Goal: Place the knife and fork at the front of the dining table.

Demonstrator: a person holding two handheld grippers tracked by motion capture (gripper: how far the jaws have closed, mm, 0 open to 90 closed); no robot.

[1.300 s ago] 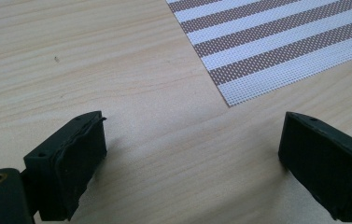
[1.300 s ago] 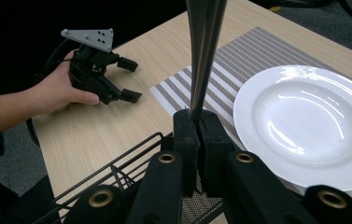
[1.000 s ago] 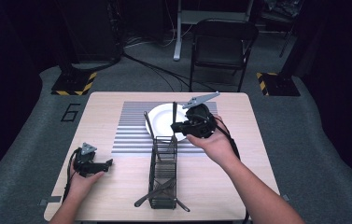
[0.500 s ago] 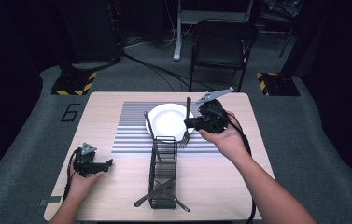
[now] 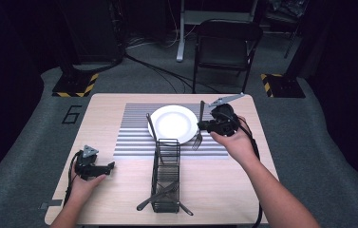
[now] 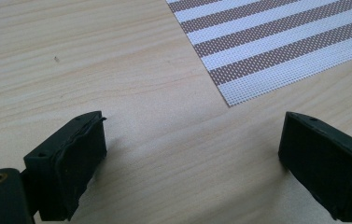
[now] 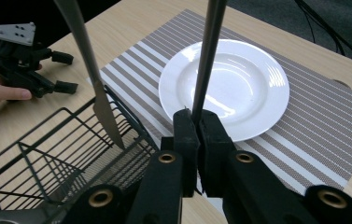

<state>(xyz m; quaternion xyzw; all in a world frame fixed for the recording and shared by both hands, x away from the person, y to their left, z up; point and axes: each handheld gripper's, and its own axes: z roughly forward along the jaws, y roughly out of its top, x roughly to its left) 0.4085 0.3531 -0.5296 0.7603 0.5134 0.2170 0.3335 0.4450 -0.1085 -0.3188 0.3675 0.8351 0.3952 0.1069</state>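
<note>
1. Dark metal is what we hold in our right gripper: its jaws are clamped tight on a fork, as the right gripper view shows, with the handle rising straight up from between the pads.
2. In the high view we see the fork standing nearly upright just off the right edge of the white plate, its tines pointing down over the striped placemat.
3. The plate sits on that placemat, near the far middle of the wooden table.
4. A black wire caddy stands in front of the plate, and more cutlery lies at its near end.
5. A knife leans out of the caddy's far end, its blade down in the basket in the right gripper view.
6. Our left gripper rests on the table near the left edge, well apart from the caddy and the plate.
7. Its jaws are spread wide with nothing between them; in the left gripper view we see bare wood and a corner of the placemat ahead.
</note>
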